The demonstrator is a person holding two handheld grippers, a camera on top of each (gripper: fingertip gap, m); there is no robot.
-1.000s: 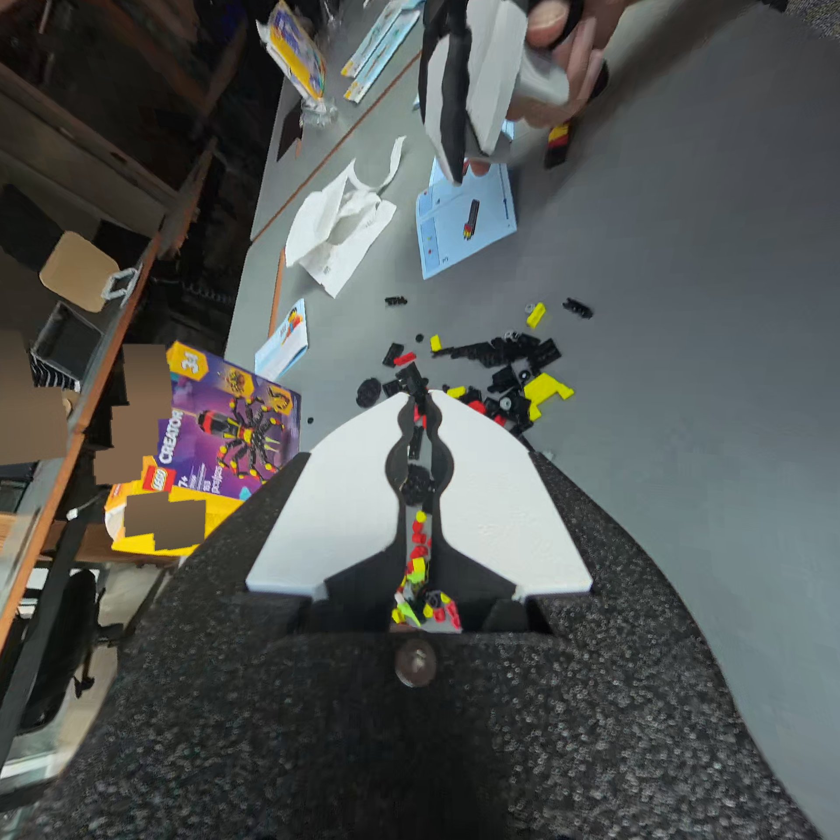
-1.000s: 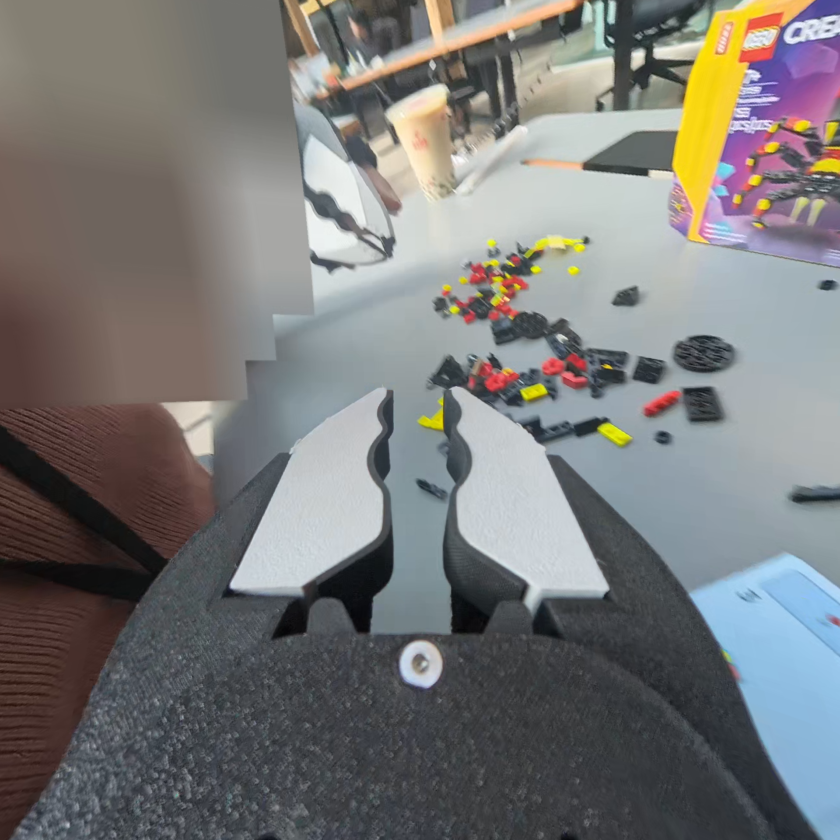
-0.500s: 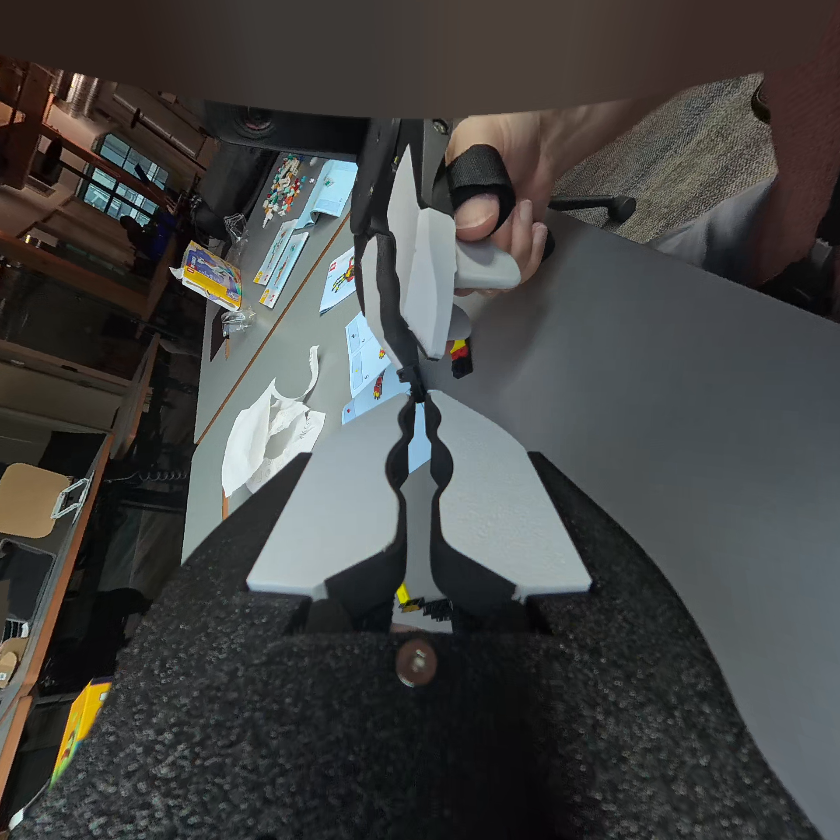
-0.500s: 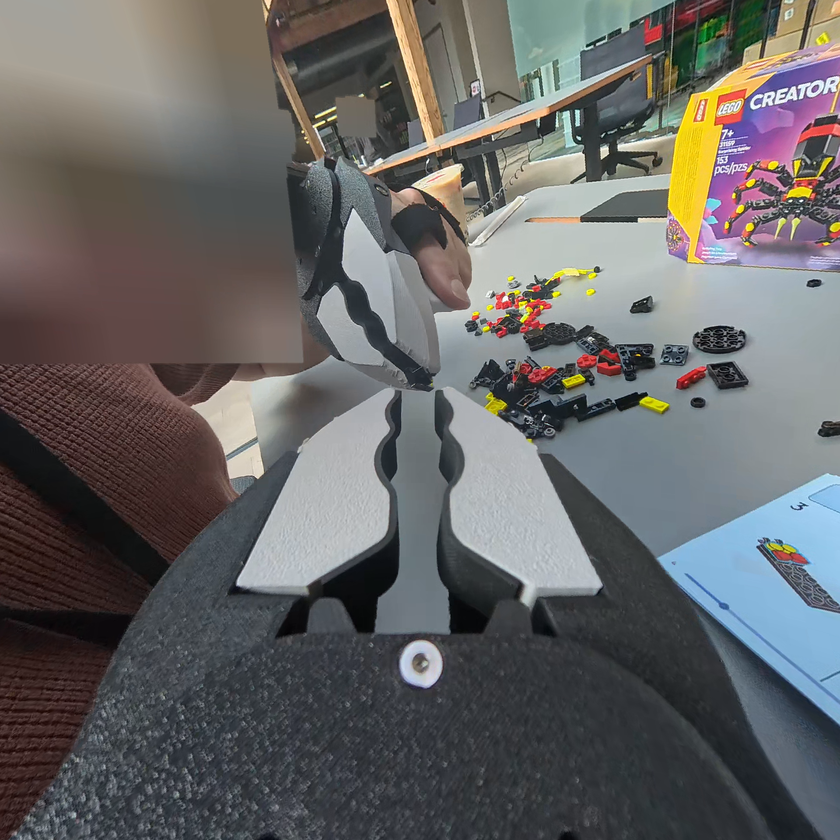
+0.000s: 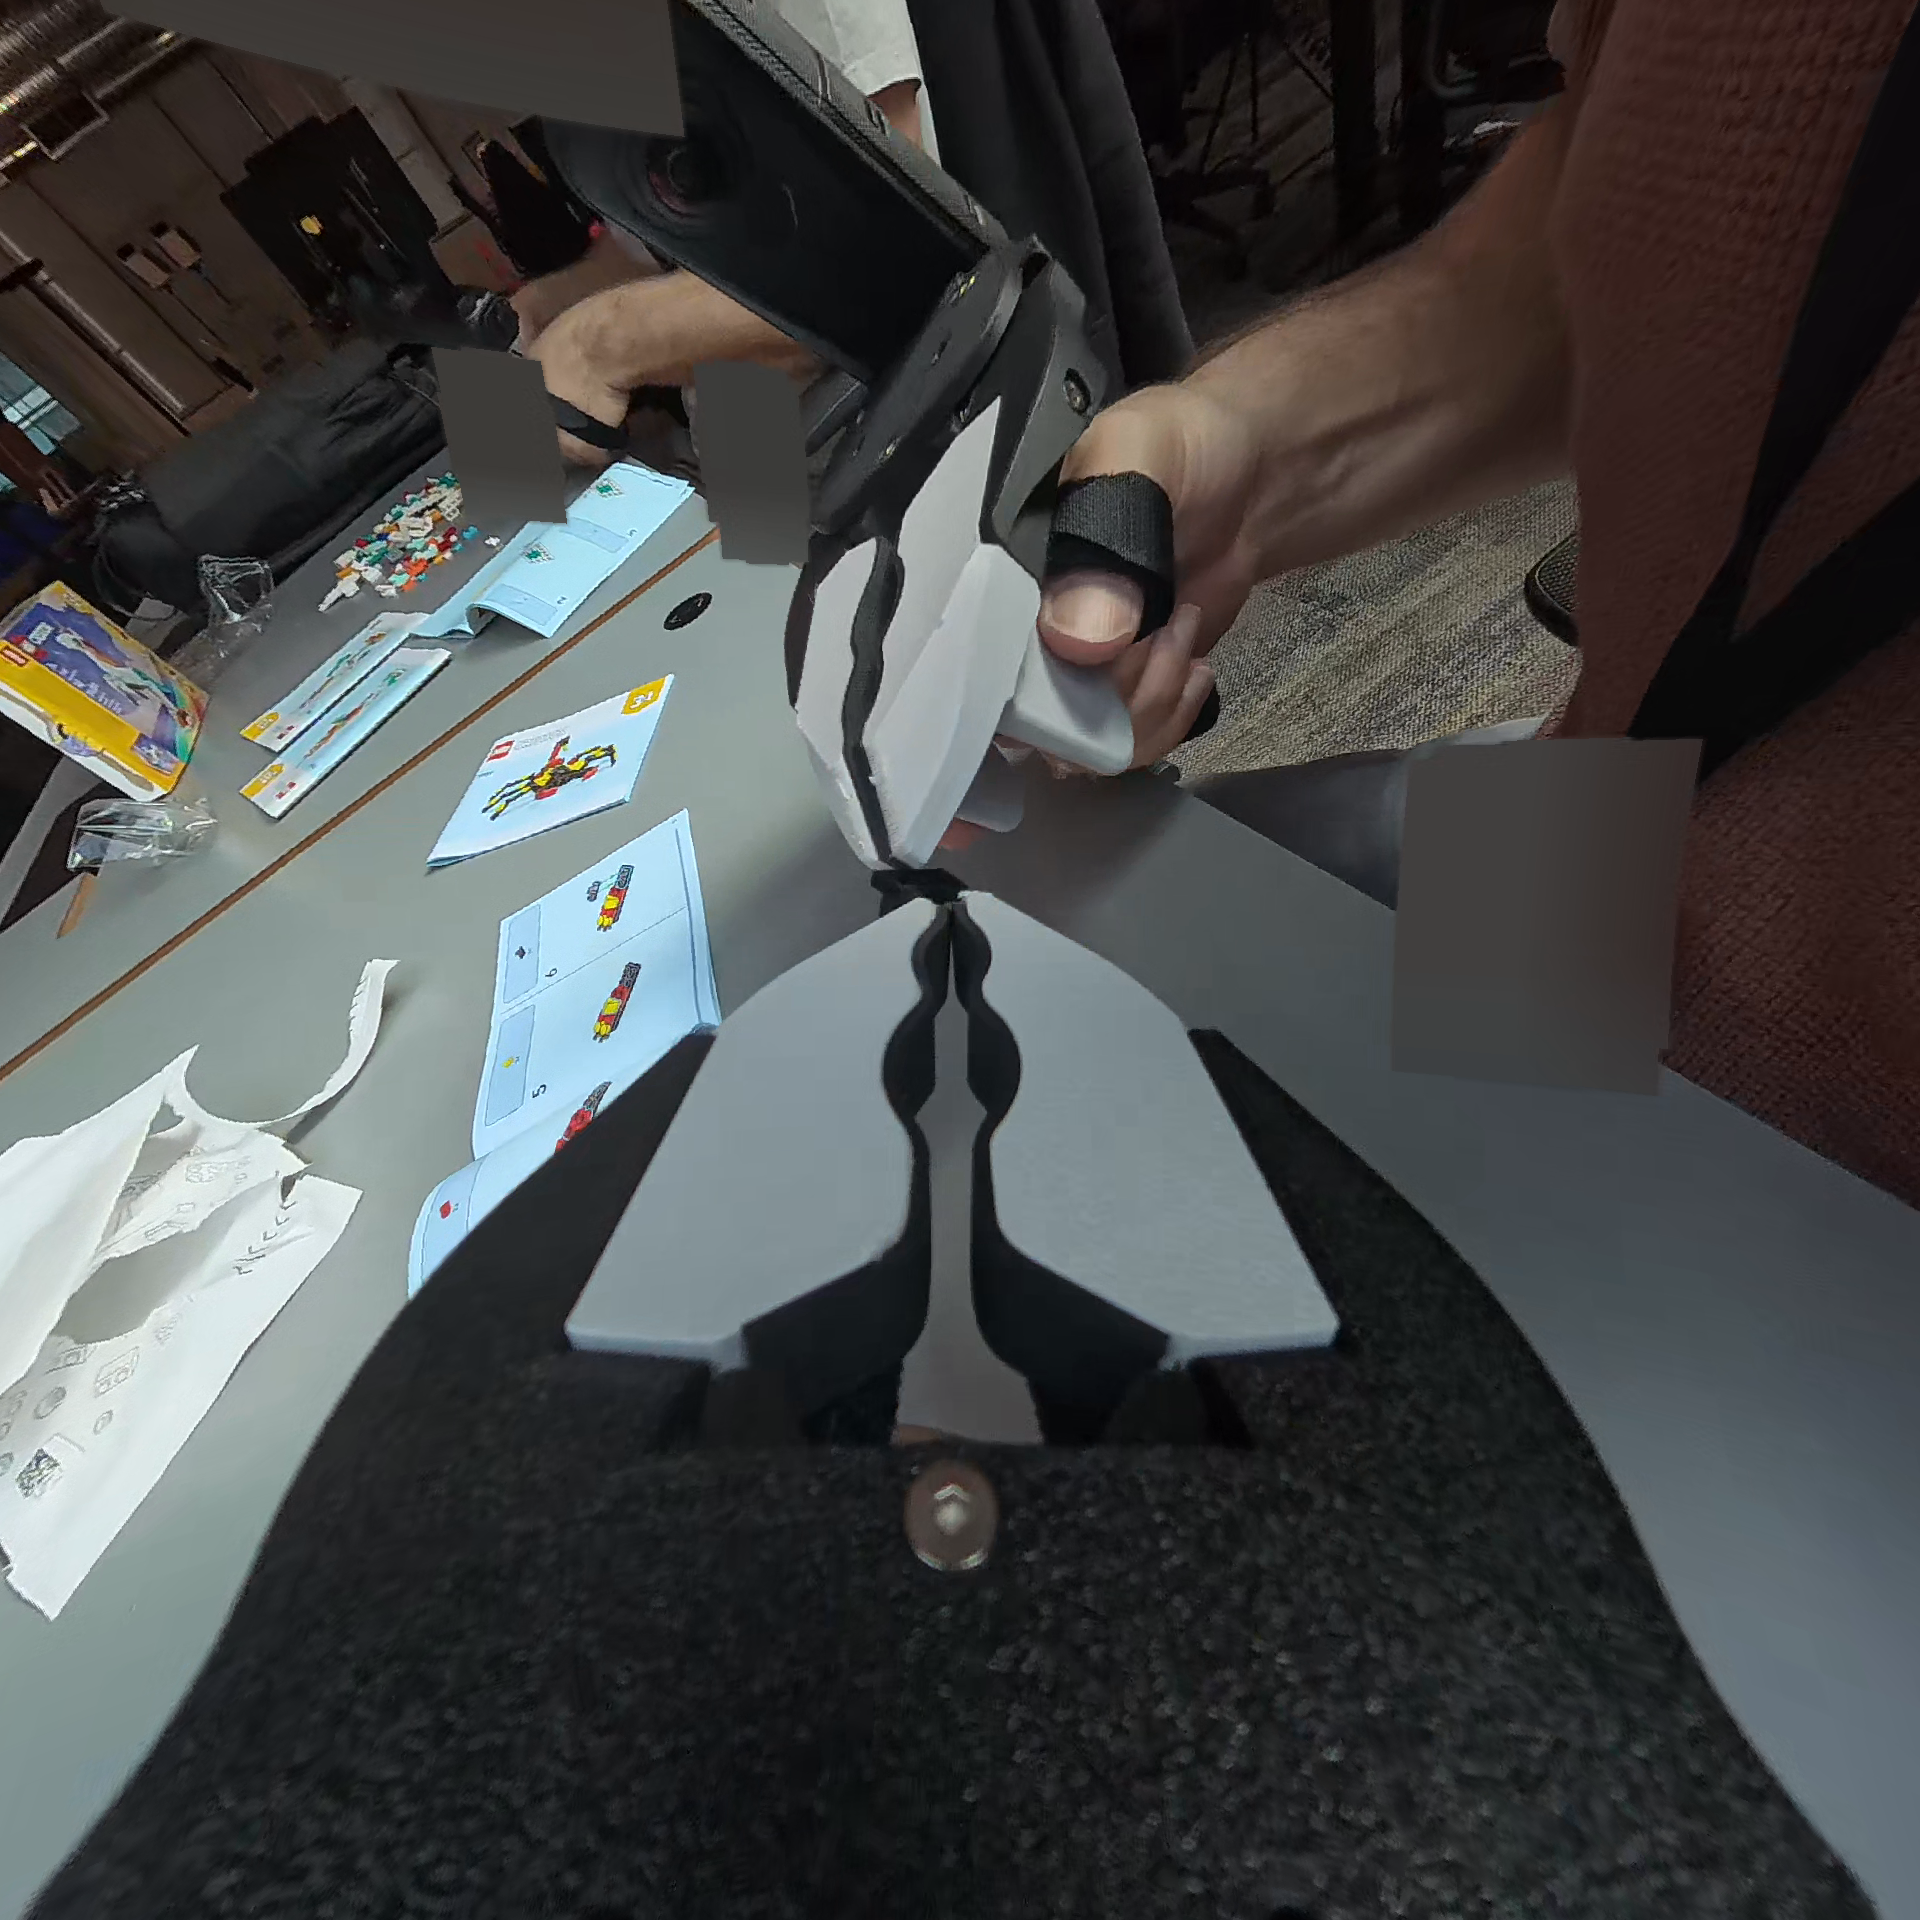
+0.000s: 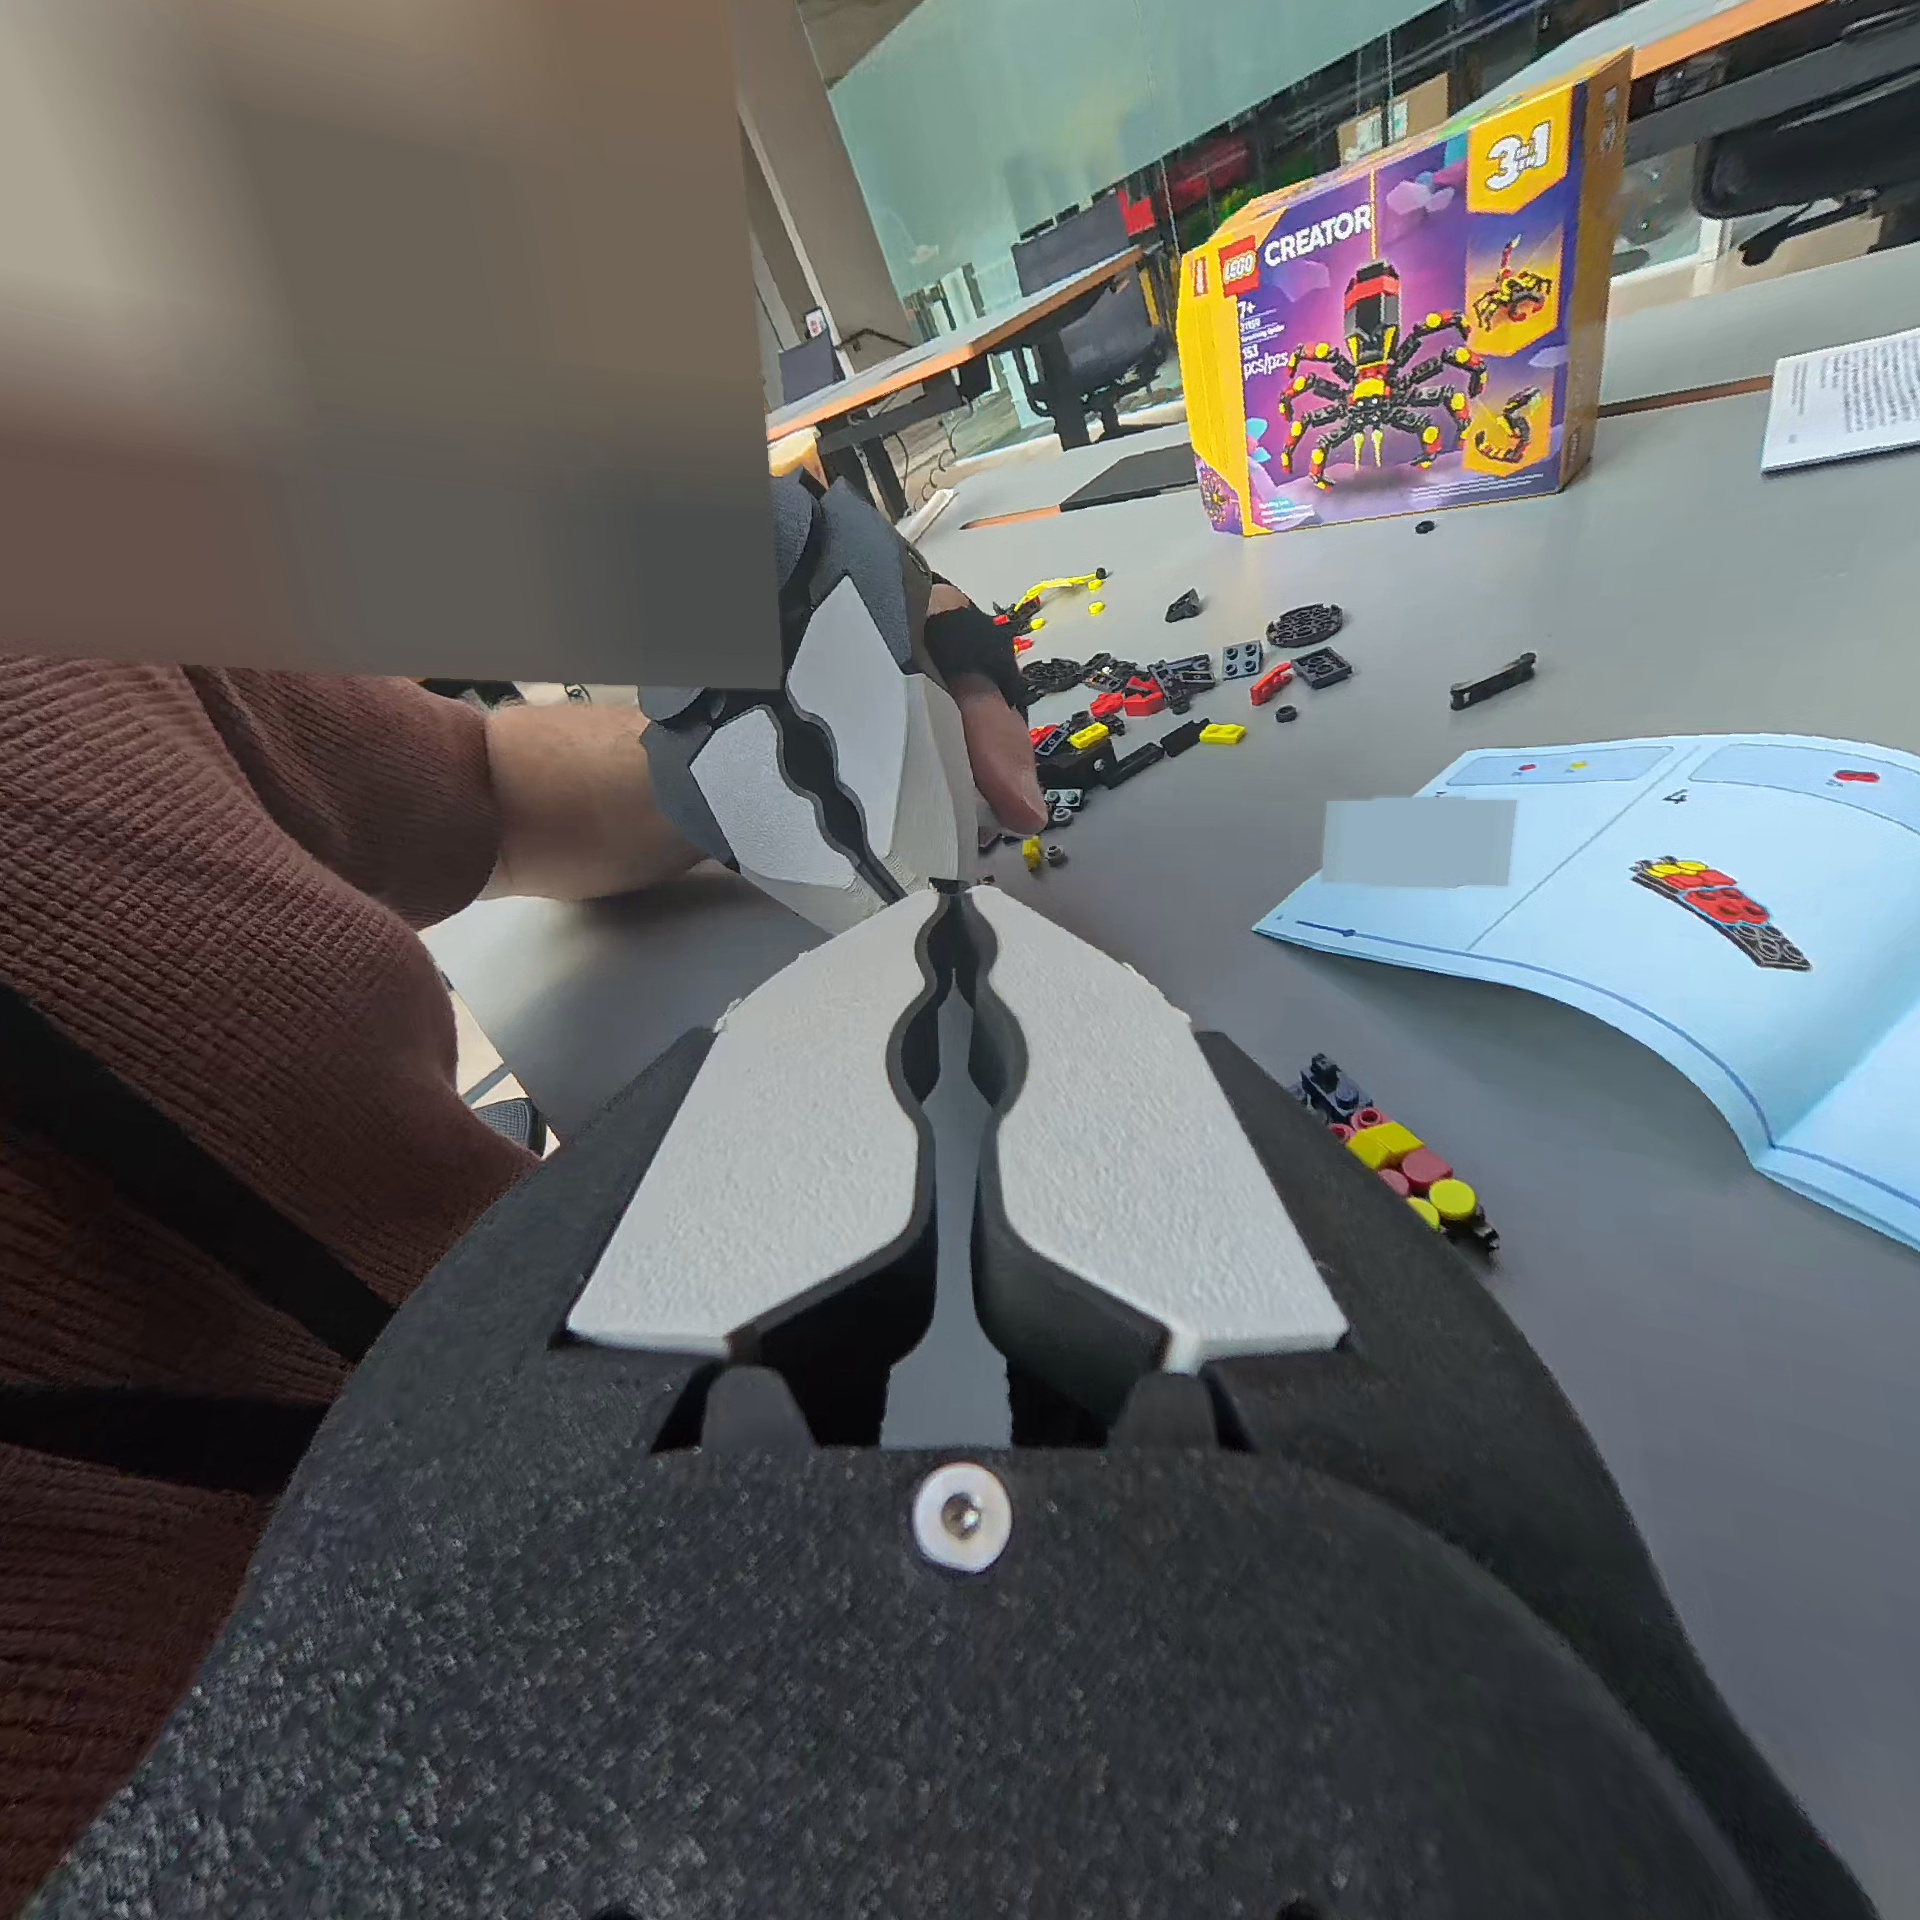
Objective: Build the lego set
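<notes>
— Two claws meet tip to tip above the tabletop (image 5: 1558,1299). What's between them?

— A small black piece (image 5: 914,888): the left claw (image 5: 951,914) is clamped on it, and the right claw (image 6: 956,896), tips together, pinches it too.

— Anything only one view shows?

— Right view: a red-yellow-black built strip (image 6: 1397,1158) just right of its claw, loose bricks (image 6: 1143,696) beyond, the set's box (image 6: 1392,343) farthest. Left view: torn white paper (image 5: 156,1226) at left, open booklet (image 5: 597,997) farther.

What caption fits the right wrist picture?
Two grippers meet tip to tip over a tiny black piece, loose bricks and spider box behind.
</notes>
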